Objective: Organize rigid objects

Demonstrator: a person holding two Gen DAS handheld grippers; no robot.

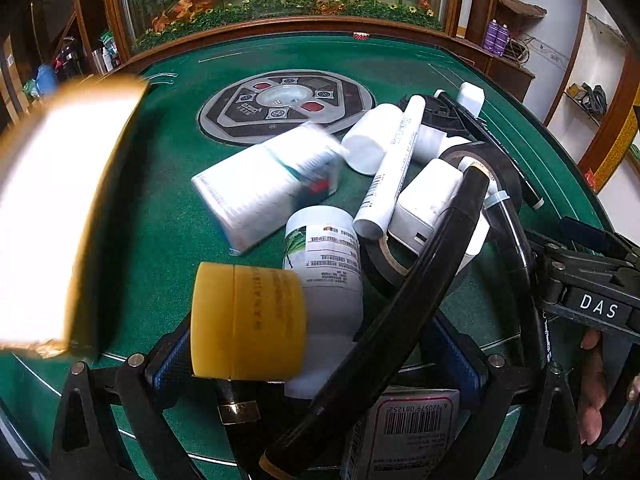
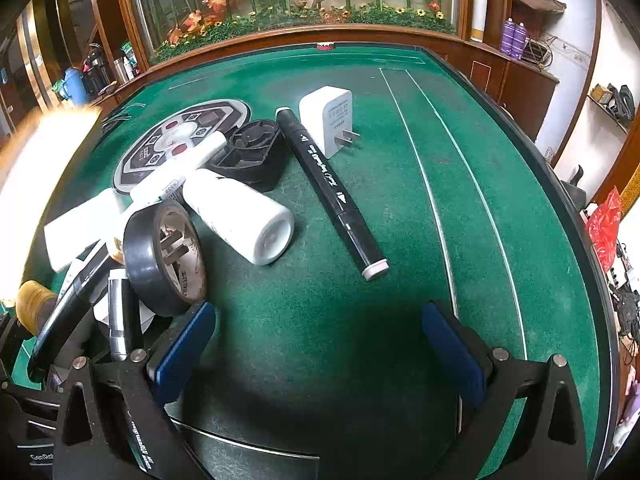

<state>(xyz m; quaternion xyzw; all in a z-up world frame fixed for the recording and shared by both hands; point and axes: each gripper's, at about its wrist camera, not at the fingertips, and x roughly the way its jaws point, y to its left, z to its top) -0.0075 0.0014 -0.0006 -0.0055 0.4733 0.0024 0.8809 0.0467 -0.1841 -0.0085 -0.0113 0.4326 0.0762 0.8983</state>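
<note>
My left gripper (image 1: 316, 360) stands open around a pile: a yellow jar (image 1: 248, 320), a white bottle with a leaf label (image 1: 324, 272), a black curved band (image 1: 400, 312) and a barcoded box (image 1: 408, 428). Beyond them lie a white carton (image 1: 272, 184), a white marker (image 1: 392, 168), a white charger (image 1: 428, 200) and a black tape roll (image 1: 492, 160). My right gripper (image 2: 320, 352) is open over bare felt with nothing between its fingers. Ahead of it lie a black marker (image 2: 332, 192), a white plug charger (image 2: 328, 120), a white bottle (image 2: 240, 216) and the tape roll (image 2: 164, 256).
The green felt table (image 2: 400, 240) has a round control panel (image 1: 288, 108) at its centre and a wooden rim. A blurred white and orange box (image 1: 60, 208) fills the left side. A black square lid (image 2: 248, 152) lies by the panel. A hand (image 1: 592, 392) holds the right gripper.
</note>
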